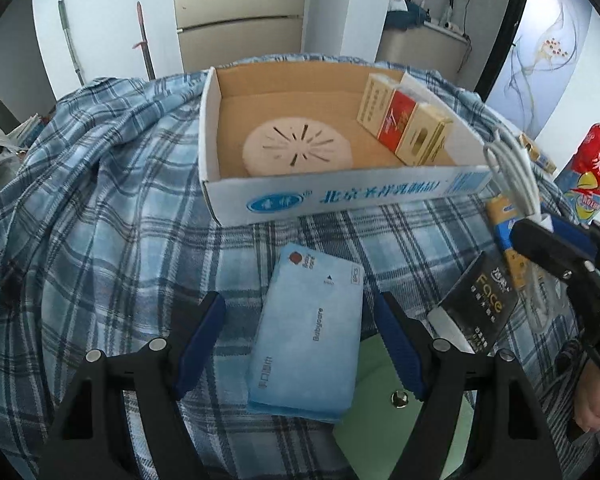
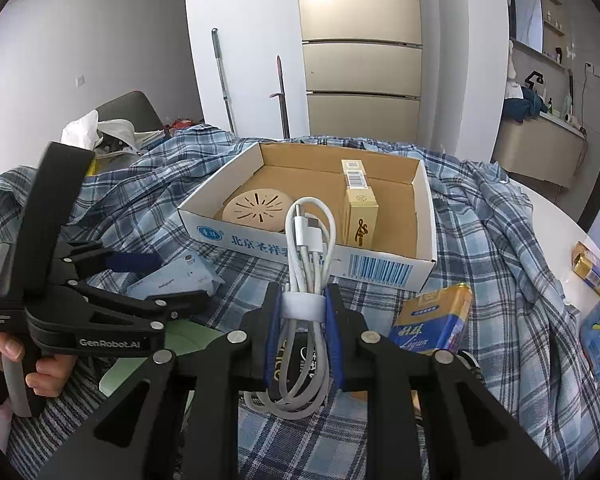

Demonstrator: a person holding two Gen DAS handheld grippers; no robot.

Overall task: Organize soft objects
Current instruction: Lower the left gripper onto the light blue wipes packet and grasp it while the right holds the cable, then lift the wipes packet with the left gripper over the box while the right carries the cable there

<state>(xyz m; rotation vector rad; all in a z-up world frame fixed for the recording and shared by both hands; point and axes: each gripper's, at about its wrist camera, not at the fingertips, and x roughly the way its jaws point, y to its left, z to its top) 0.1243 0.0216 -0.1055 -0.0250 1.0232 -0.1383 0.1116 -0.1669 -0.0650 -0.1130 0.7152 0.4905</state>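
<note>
A light blue soft pack of wipes (image 1: 308,340) lies on the plaid cloth in front of the cardboard box (image 1: 340,196). My left gripper (image 1: 300,320) is open and straddles the pack, with its blue pads (image 1: 202,336) apart from the pack's sides. In the right wrist view the left gripper (image 2: 178,280) hangs over the same pack (image 2: 172,280), held by a hand. My right gripper (image 2: 302,308) is shut on a coiled white cable (image 2: 310,240) at its white strap. The cable (image 1: 512,172) stands up before the box's right corner.
The box (image 2: 380,272) holds a round perforated disc (image 1: 296,148) and three cigarette packs (image 1: 404,120). On the plaid cloth (image 1: 100,200) lie a black "Face" pack (image 1: 480,304) and a blue-yellow pack (image 2: 432,320). A red-labelled bottle (image 1: 596,168) is at the right. A pale green surface (image 1: 380,420) shows below.
</note>
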